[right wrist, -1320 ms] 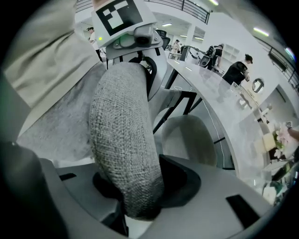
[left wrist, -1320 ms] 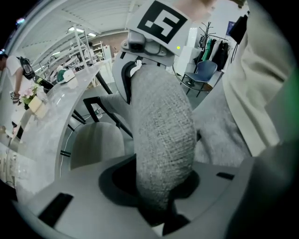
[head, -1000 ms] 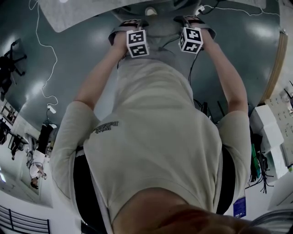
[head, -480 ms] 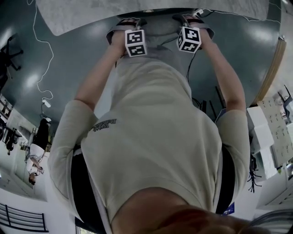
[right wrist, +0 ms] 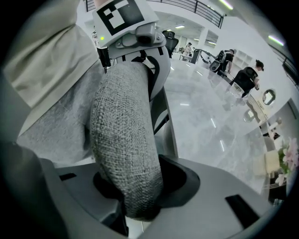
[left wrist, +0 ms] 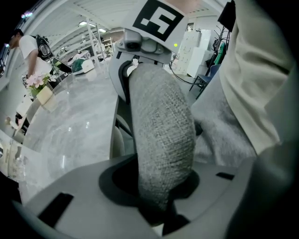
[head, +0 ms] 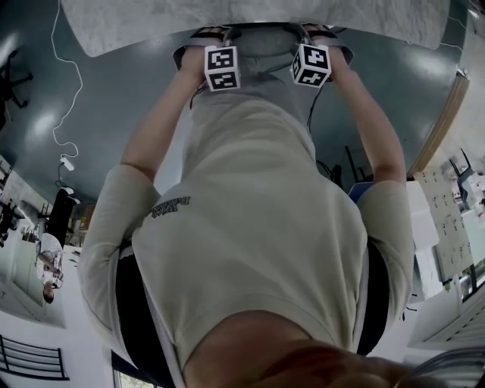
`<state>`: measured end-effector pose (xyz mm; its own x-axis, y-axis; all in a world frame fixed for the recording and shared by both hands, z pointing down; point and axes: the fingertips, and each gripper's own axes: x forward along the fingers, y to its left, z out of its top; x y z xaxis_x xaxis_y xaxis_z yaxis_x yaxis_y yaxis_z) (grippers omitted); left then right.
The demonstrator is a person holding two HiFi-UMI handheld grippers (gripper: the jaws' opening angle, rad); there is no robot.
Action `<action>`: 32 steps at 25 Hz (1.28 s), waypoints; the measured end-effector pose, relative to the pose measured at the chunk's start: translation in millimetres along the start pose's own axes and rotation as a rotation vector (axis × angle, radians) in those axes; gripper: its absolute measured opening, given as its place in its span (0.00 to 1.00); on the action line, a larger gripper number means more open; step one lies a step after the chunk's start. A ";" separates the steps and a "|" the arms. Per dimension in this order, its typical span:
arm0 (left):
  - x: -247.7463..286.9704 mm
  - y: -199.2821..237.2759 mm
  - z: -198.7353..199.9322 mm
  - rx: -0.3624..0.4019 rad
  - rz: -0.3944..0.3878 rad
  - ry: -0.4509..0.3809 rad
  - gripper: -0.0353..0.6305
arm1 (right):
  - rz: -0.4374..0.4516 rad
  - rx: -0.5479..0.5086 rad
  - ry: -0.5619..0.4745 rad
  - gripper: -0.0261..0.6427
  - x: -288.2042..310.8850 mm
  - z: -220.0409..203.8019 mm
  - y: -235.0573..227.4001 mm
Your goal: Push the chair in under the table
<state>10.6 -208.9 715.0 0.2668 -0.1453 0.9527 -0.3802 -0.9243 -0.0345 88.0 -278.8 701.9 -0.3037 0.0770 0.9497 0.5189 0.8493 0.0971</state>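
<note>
The chair [head: 264, 54] stands at the far side of the scene, directly in front of the person [head: 258, 227]. Its grey woven backrest [left wrist: 161, 140] faces the person, and its front is already beneath the edge of the bench [head: 151, 23].

The left gripper [head: 216, 42] is clenched on the left part of the backrest's top edge, with the fabric filling the gap between its jaws. The right gripper [head: 314, 38] grasps the right part of the same edge in the same manner. Its jaws have just closed slightly further on the fabric. Both grippers point steeply down.

Change in the last second: in the head view, the near edge of the bench has come closer to both grippers, and it now lies just beyond them. The chair has therefore travelled away from the person and further beneath the bench. Judgement: the push is in its last part, and little travel appears to remain before the backrest meets the bench edge. The armrests at the chair's left and right corners could catch the underside of the bench. No view shows whether they clear it.

The bench top is pale grey with a marbled, polished finish that reflects the ceiling lights. A small pot of flowers [left wrist: 36, 83] stands at its far end. The floor [head: 98, 114] is dark, glossy teal, and a white cable [head: 54, 83] trails across it on the left. The room is a large open hall with white storage units [head: 447, 220] on the right and other people standing in the distance.
</note>
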 end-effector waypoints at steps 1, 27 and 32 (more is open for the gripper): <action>0.1 0.4 0.9 0.004 -0.005 0.001 0.22 | 0.002 -0.009 0.002 0.28 -0.3 -0.8 -0.4; -57.8 -6.7 5.5 -0.115 -0.144 0.077 0.31 | 0.152 0.076 0.064 0.37 -59.6 -0.3 5.4; -103.6 16.1 27.7 -0.296 -0.094 -0.013 0.31 | 0.122 0.138 -0.019 0.35 -104.6 16.4 -19.1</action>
<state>1.4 -218.4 607.3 0.3238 -0.0703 0.9435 -0.5943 -0.7910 0.1450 96.8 -294.5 595.9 -0.2611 0.1922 0.9460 0.4387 0.8965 -0.0611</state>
